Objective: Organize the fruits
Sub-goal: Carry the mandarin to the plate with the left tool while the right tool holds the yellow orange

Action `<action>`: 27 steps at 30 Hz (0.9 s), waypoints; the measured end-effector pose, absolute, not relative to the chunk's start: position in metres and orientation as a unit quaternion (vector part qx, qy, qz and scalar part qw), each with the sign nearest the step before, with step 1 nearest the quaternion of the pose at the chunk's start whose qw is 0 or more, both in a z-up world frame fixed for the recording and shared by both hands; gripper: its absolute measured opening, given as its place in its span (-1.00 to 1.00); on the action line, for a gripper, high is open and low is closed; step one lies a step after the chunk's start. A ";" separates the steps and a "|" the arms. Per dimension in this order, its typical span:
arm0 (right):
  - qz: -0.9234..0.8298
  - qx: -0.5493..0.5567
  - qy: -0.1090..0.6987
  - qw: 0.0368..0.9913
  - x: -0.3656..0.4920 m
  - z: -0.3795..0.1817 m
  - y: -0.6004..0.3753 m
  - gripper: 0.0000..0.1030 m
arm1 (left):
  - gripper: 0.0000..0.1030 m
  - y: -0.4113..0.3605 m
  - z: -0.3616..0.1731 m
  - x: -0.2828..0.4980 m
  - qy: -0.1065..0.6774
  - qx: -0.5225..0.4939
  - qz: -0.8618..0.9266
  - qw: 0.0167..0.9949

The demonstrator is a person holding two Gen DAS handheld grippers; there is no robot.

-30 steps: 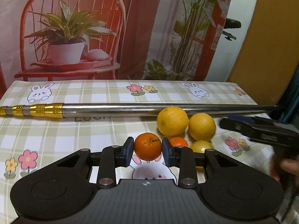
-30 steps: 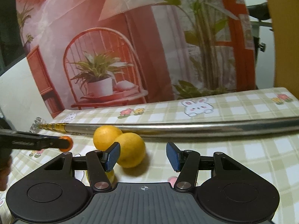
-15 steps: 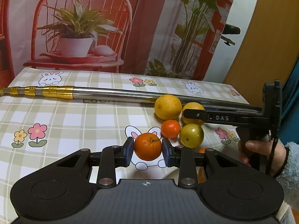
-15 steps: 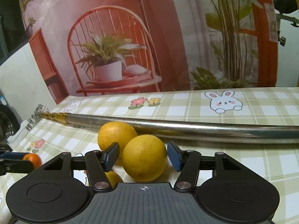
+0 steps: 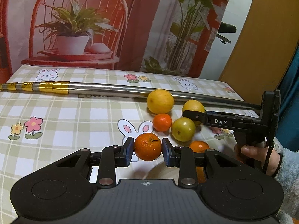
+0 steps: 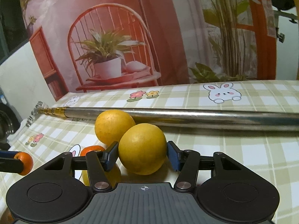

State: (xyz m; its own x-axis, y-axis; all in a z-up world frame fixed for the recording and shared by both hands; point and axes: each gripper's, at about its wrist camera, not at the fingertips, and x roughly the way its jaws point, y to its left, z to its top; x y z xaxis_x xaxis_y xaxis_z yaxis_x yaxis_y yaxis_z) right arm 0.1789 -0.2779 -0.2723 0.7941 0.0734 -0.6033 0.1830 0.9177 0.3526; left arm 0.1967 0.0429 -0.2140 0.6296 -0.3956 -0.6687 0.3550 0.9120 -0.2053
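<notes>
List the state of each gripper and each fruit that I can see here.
Left gripper: shut on the stemmed mandarin.
Right gripper: jaws have just been closing, pads now on the near yellow orange.
Far yellow orange: free, beside the metal pole.
Small mandarin: free on the tablecloth.
Greenish fruit: free.

A backdrop [image 5: 130,24] printed with a red chair, a potted plant and tall green stems hangs behind the far edge of the table [image 5: 56,123], whose checked cloth shows rabbits and flowers. An ochre wall [image 5: 261,43] stands at right.
</notes>
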 end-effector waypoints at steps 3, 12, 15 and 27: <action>-0.044 0.206 0.308 0.928 0.167 -0.272 -0.281 0.00 | -0.33 0.041 -0.214 0.193 0.380 -0.032 -0.215 0.899; -0.057 0.219 0.284 0.932 0.153 -0.272 -0.283 0.00 | -0.33 0.035 -0.220 0.184 0.393 -0.030 -0.216 0.893; -0.044 0.208 0.286 0.934 0.154 -0.272 -0.279 0.00 | -0.33 0.032 -0.222 0.182 0.398 -0.028 -0.220 0.890; -0.043 0.214 0.281 0.934 0.152 -0.271 -0.278 0.00 | -0.33 0.026 -0.236 0.181 0.422 -0.022 -0.229 0.877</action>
State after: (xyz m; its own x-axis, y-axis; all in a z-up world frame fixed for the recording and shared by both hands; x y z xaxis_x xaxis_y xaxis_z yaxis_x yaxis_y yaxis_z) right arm 0.1523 -0.2785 -0.2713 0.8380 0.0412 -0.5441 0.2002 0.9044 0.3768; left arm 0.1806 0.0263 -0.2362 0.5383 -0.4209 -0.7301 0.3834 0.8938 -0.2326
